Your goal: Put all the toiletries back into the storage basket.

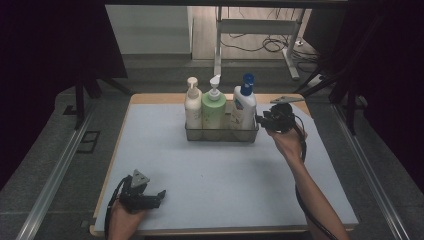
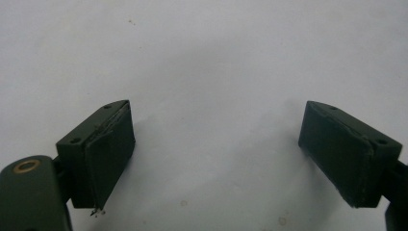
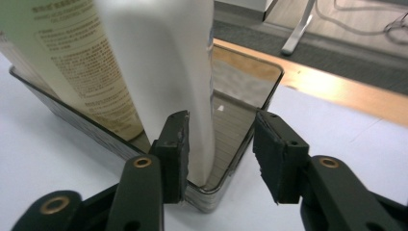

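Just ahead of the right claw (image 3: 219,144), a clear tray (image 3: 250,130) holds three upright pump bottles (image 1: 214,107). Its jaws stand apart around the tray's end wall. Left claw (image 2: 216,149) gapes over bare bench (image 2: 207,57).

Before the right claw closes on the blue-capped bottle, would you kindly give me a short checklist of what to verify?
1. Right claw open: ok, jaws apart.
2. Blue-capped bottle upright in the tray: ok.
3. Jaws either side of the bottle: not ok; in the right gripper view the bottle stands in front of the left jaw, with the tray corner between the jaws.
4. Neighbouring green bottle and cream bottle upright: ok.
5. Left claw out of the way: ok, open over the mat.
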`<state>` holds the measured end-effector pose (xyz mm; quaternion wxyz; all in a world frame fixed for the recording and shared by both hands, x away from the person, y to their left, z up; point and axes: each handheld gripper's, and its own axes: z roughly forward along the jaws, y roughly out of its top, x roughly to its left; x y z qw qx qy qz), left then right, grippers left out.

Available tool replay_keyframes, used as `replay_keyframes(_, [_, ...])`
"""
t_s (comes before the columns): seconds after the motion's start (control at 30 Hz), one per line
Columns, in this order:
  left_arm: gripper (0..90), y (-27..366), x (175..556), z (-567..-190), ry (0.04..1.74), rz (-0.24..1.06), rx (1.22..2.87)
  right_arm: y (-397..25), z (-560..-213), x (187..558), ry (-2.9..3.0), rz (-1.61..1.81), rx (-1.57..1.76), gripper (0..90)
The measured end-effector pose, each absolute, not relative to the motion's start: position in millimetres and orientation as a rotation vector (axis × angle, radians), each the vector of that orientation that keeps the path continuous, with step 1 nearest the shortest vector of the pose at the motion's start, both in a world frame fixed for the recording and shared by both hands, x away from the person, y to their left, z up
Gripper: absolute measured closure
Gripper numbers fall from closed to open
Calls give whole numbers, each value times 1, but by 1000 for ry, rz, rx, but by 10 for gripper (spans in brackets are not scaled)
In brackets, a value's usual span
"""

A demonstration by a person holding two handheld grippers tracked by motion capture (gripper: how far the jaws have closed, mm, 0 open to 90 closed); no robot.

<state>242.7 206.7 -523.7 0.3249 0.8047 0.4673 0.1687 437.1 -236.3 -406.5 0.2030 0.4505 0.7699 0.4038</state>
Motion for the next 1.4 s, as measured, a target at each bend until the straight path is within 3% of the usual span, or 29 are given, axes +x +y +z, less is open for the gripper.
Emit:
replay_keyframes(0.7, [123, 207, 243, -524, 1225, 442, 2110, -234, -426, 469, 2153, 1065, 1306, 837])
replay_keyframes(1.4, [123, 207, 243, -524, 1225, 442, 2110, -217, -451, 482, 2186, 1057, 1377, 894])
